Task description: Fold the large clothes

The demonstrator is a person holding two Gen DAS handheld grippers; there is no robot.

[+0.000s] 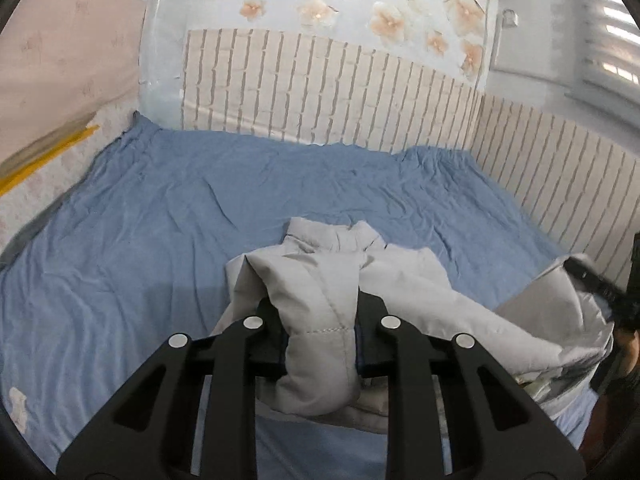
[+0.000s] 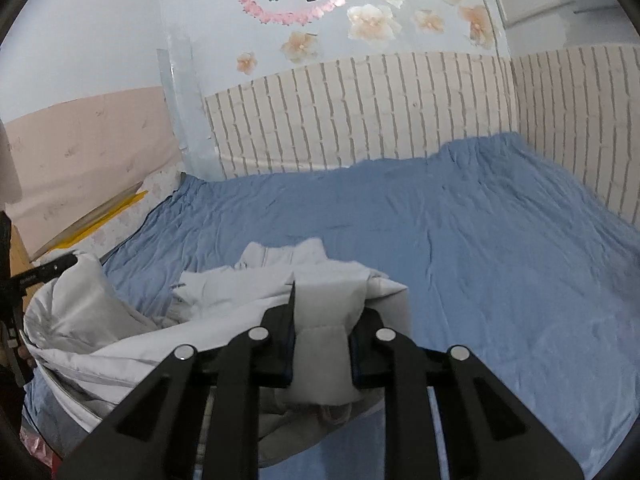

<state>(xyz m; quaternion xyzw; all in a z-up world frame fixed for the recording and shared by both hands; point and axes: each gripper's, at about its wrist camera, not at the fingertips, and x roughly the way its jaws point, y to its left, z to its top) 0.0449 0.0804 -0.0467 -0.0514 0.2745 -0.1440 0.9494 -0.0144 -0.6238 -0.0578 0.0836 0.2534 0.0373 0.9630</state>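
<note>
Soft, even daylight, cool bluish cast in both wrist views. Source: window [image 1: 608,36] at upper right of left view, panes blown out white. Faint shadow band on blue sheet [image 1: 120,240] near bed's front edge. Motion smear on yellow strip [image 1: 48,156] by bed's left edge. Strong fisheye bend in wall panels [image 2: 360,112]; black vignette in corners. Overall slightly soft, low contrast.

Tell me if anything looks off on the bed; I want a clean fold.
The grey padded jacket is bunched, not flat: the left gripper and right gripper each pinch a fold of it, lifted off the blue sheet. The sheet is wrinkled. Nothing looks damaged or spilled.
</note>
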